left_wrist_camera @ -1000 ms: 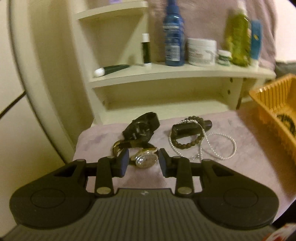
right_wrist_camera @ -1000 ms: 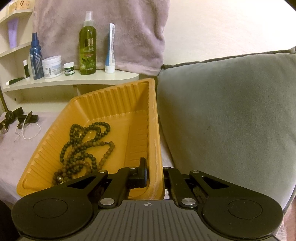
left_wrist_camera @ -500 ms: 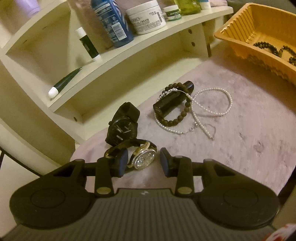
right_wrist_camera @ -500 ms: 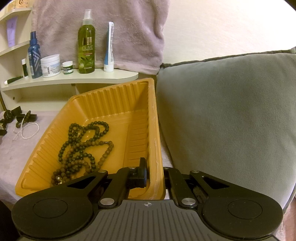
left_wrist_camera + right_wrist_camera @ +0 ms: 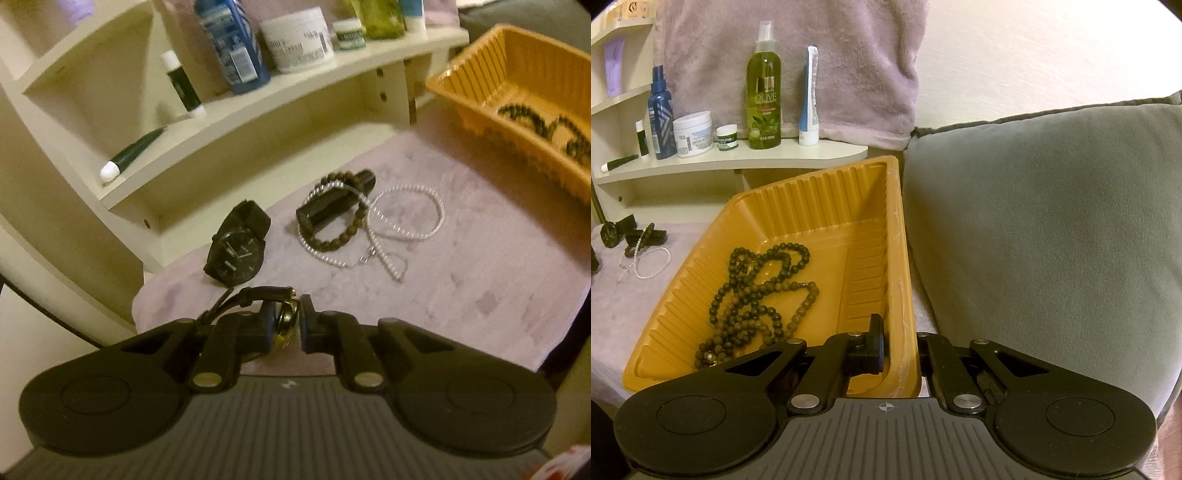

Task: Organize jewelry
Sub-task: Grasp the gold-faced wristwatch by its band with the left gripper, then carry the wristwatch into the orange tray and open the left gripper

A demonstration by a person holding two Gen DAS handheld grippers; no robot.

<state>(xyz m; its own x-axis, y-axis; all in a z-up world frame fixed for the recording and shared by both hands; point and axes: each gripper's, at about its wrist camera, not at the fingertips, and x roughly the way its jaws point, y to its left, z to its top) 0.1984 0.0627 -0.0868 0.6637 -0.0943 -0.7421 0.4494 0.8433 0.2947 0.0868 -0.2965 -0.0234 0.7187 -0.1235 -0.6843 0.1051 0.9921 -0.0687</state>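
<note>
My left gripper (image 5: 287, 324) is shut on a gold watch (image 5: 285, 321) with a dark strap, held just above the pink cloth (image 5: 461, 258). Beyond it lie a black watch (image 5: 236, 253), a dark bead bracelet (image 5: 341, 218) around a black tube, and a pearl necklace (image 5: 406, 214). My right gripper (image 5: 900, 350) is shut on the right wall of the orange tray (image 5: 899, 266), one finger inside and one outside. Dark bead necklaces (image 5: 757, 288) lie in the tray. The tray also shows in the left wrist view (image 5: 480, 74).
A cream shelf (image 5: 258, 99) behind the cloth carries a blue bottle (image 5: 231, 40), a white cream jar (image 5: 295, 33), a green spray bottle (image 5: 764, 88) and tubes. A grey cushion (image 5: 1052, 221) stands right of the tray. A pink towel (image 5: 783, 55) hangs behind.
My left gripper has closed on the gold watch and lifted it on edge off the cloth. The right gripper and tray have stayed almost still.
</note>
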